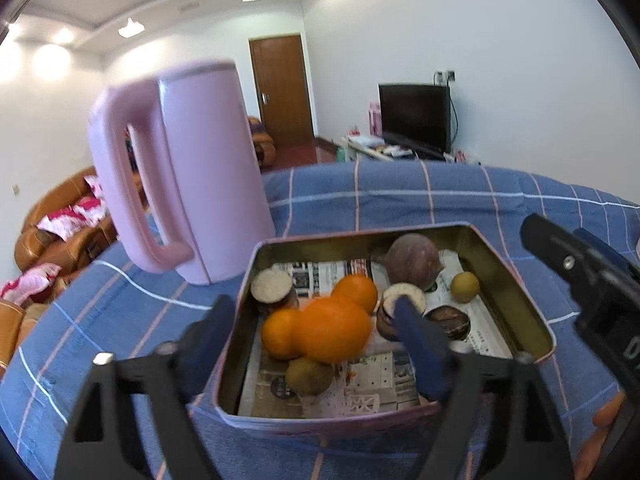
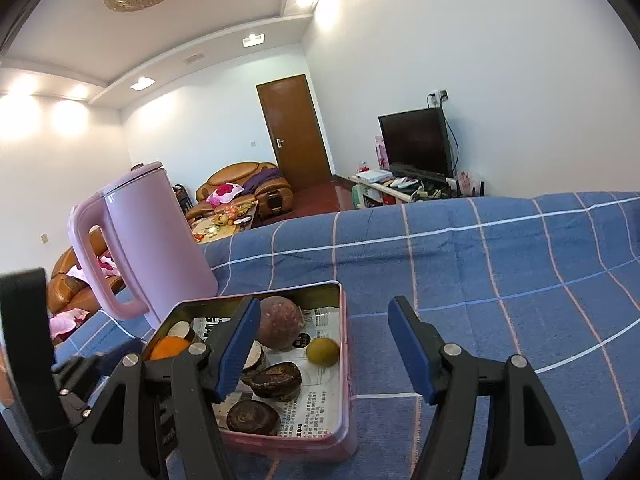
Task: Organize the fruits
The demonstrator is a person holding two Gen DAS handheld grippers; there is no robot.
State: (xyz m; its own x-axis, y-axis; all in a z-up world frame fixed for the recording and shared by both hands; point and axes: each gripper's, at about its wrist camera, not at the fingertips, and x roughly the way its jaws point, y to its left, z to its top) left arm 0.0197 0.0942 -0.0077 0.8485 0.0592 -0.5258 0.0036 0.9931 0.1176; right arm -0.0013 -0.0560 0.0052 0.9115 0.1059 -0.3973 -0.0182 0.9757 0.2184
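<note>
A pink metal tin [image 1: 532,312] lined with newspaper sits on the blue checked cloth. It holds several oranges [image 1: 332,328], a purple round fruit [image 1: 414,260], small green-yellow fruits [image 1: 465,286] and dark cut halves [image 1: 450,322]. My left gripper [image 1: 316,324] is open and empty, its fingers straddling the tin's left wall above the oranges. My right gripper [image 2: 324,344] is open and empty, over the tin's right rim [image 2: 344,344], which shows the purple fruit [image 2: 279,322] and dark halves [image 2: 276,380].
A tall pink kettle [image 1: 192,176] stands just left of the tin and behind it, also in the right wrist view [image 2: 156,240]. The cloth [image 2: 500,272] stretches to the right. The right gripper's body [image 1: 592,276] shows at the left wrist view's right edge.
</note>
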